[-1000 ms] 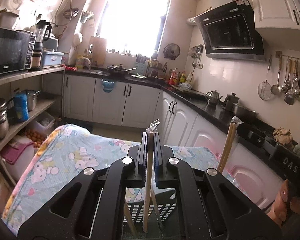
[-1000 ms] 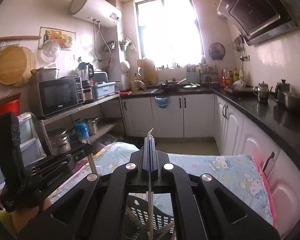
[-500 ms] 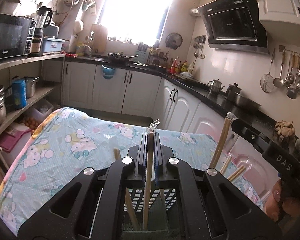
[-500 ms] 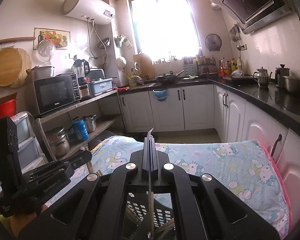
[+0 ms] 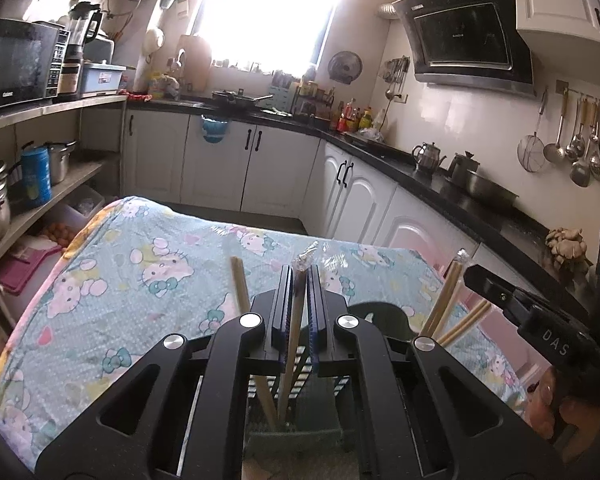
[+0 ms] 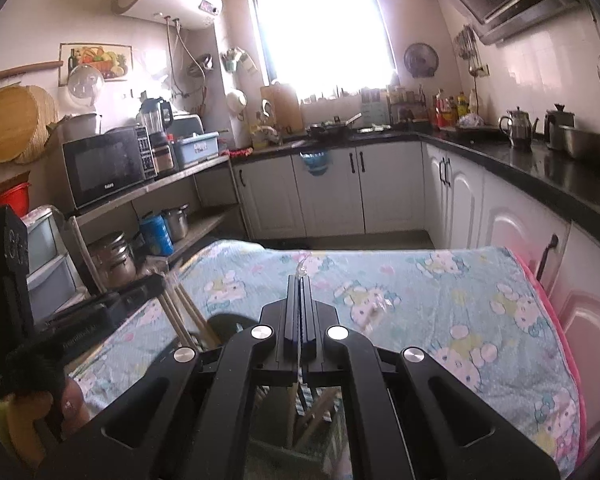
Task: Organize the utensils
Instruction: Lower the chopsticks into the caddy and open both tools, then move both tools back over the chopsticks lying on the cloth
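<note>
In the left wrist view my left gripper [image 5: 300, 276] is shut on a plastic-wrapped pair of wooden chopsticks [image 5: 295, 320]. Its lower end reaches into a dark green perforated utensil holder [image 5: 300, 436] below the jaws. Another bare chopstick [image 5: 239, 284] stands in the holder to the left. My right gripper [image 5: 470, 274] comes in from the right with chopsticks [image 5: 446, 296] at its tip. In the right wrist view my right gripper [image 6: 299, 280] is shut on a thin wrapped chopstick [image 6: 292, 408] that hangs into the holder [image 6: 300, 456]. The left gripper [image 6: 160, 280] is at the left there.
The holder stands on a table under a blue cartoon-cat cloth [image 5: 140, 272]. White cabinets and a black counter [image 5: 440, 184] with kettles run along the right. Shelves with a microwave [image 6: 104, 164] and pots line the left. A person's hand [image 5: 556, 400] holds the right gripper.
Both grippers have come down toward the holder, and the chopsticks they hold now reach deeper into it. More of the tablecloth shows in both views.
</note>
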Tool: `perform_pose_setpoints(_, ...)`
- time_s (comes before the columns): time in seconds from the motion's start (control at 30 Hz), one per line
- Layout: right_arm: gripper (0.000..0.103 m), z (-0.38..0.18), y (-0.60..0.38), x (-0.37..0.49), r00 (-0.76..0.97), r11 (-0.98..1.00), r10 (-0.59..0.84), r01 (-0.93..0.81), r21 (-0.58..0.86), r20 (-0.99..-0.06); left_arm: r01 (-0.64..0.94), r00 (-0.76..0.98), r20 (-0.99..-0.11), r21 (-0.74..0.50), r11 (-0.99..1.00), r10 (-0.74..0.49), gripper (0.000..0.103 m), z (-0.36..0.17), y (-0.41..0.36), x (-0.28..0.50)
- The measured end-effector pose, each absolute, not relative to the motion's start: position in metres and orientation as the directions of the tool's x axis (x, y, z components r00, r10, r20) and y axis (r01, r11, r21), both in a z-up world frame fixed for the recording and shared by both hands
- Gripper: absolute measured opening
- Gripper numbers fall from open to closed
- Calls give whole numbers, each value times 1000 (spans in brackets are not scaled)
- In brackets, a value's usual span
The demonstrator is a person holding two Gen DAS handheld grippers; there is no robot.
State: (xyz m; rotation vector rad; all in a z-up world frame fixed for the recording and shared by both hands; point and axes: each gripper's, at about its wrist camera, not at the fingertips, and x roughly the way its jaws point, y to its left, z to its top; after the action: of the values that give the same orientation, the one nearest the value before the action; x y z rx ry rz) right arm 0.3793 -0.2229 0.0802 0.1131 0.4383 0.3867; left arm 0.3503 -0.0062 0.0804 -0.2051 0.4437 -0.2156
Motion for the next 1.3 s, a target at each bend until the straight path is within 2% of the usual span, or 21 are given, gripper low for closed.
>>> perform_pose_setpoints(0.13,1,74,-227,374,817,922,386,-328,204,-429,151,868,-434,-232,961,-241,11,77,-4,346)
perform_pose_setpoints(0.2,2,74,-229,369,815,923,383,-325,203,-434,151,864,-443,-230,961,-241,19,76,-3,344)
perform_pose_setpoints(0.27,3,73,-230,365,812,923,384,-328,202,-440,150,861,-450,-224,963,-239,20,75,-2,341)
perform_pose_setpoints(0.43,18,72,-233,357,796,923,385,-322,213,-467,150,854,-465,-215,965,-236,24,75,-1,332)
perform_pose_setpoints(0.63,25,74,-234,345,791,924,382,-326,199,-478,154,849,-473,-210,966,-238,35,76,-1,322)
perform_pose_setpoints(0.87,30,80,-240,330,795,927,376,-321,196,-476,137,849,-477,-215,967,-227,54,79,5,304)
perform_pose_setpoints(0.97,41,81,-243,324,796,925,381,-322,204,-470,124,850,-481,-216,969,-216,58,80,10,293)
perform_pose_setpoints(1.1,52,81,-244,310,798,926,377,-331,180,-471,99,857,-480,-204,974,-187,72,80,15,276)
perform_pose_setpoints(1.13,56,80,-243,306,800,928,373,-334,169,-471,94,859,-478,-203,975,-182,73,80,16,272)
perform_pose_setpoints(1.23,61,76,-242,297,798,928,369,-340,149,-477,79,858,-483,-210,975,-173,78,76,21,260)
perform_pose_setpoints(1.3,64,72,-242,290,791,927,373,-344,151,-485,70,857,-486,-219,973,-171,87,73,22,253)
